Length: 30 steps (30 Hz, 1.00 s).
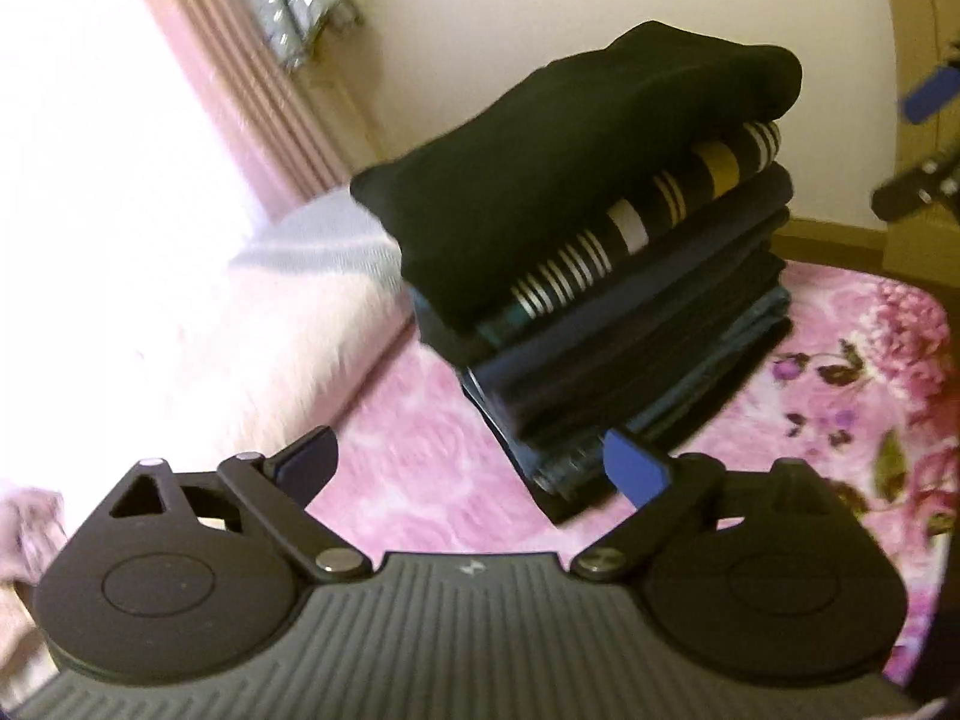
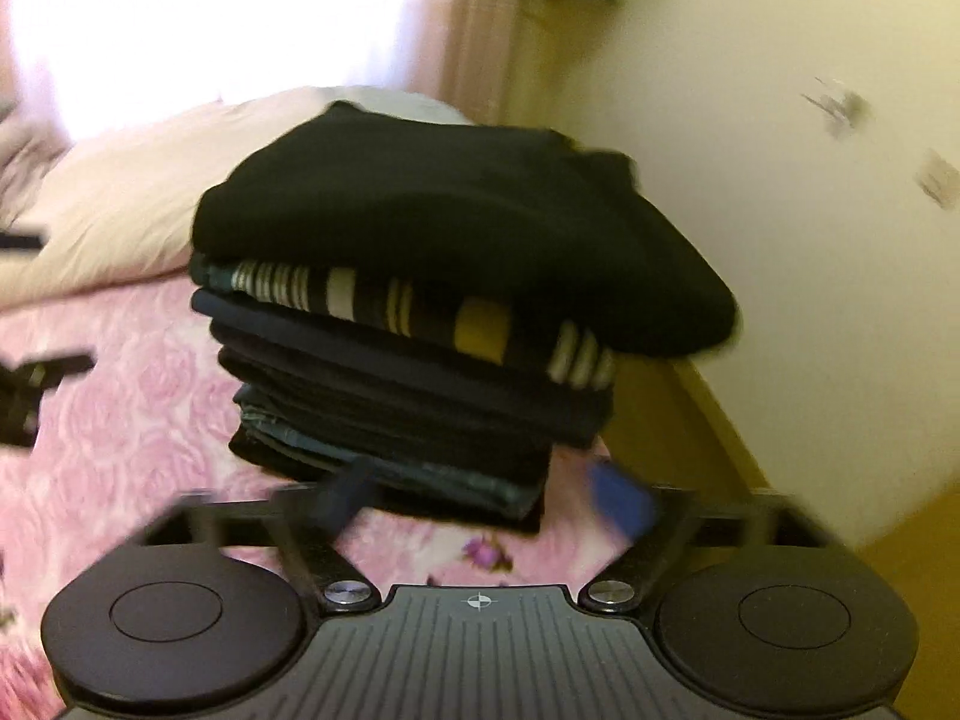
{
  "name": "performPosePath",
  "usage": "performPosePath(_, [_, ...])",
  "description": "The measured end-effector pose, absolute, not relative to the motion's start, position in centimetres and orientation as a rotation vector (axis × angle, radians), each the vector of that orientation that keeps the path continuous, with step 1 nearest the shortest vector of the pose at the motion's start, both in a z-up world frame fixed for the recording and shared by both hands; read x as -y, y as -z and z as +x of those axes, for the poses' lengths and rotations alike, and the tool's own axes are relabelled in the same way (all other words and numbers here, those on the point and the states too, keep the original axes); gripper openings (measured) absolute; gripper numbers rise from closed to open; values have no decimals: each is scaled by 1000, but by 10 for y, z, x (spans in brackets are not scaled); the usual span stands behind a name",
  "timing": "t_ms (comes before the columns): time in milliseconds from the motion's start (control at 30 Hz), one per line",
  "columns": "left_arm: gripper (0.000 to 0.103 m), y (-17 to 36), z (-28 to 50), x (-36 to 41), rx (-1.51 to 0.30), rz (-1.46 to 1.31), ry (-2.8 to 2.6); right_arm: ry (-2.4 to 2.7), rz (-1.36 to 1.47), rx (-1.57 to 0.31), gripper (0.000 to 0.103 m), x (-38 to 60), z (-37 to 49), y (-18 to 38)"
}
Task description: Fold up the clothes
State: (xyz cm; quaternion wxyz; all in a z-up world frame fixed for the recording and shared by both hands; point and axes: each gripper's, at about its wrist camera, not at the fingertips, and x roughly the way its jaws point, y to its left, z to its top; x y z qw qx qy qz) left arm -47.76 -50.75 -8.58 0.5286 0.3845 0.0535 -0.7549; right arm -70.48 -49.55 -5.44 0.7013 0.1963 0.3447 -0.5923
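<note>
A tall stack of folded dark clothes (image 1: 606, 324) stands on the pink floral bedspread (image 1: 420, 456). A folded black garment (image 1: 558, 168) lies on top, over a striped black, white and yellow one (image 1: 660, 204). My left gripper (image 1: 471, 468) is open just in front of the stack's base, nothing between its blue pads. In the right wrist view the same stack (image 2: 414, 396) rises ahead, the black garment (image 2: 444, 240) on top. My right gripper (image 2: 480, 498) is open and blurred near the stack's foot, holding nothing. The right gripper's blue pad (image 1: 930, 93) shows at the far right of the left view.
A pale pillow (image 2: 120, 222) lies beyond the stack by a bright window with pink curtains (image 1: 240, 78). A cream wall (image 2: 780, 240) and a wooden bed edge (image 2: 714, 414) stand close behind the stack. Part of the left gripper (image 2: 30, 396) shows at the left edge.
</note>
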Motion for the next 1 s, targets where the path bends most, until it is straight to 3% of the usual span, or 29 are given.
performPosePath(400, [101,71,-473,452,-432,756,1800,1363,562,-696,102,422,-698,44])
performPosePath(1000, [101,51,-517,401,-599,685,1615,1300,520,-678,102,395,-755,29])
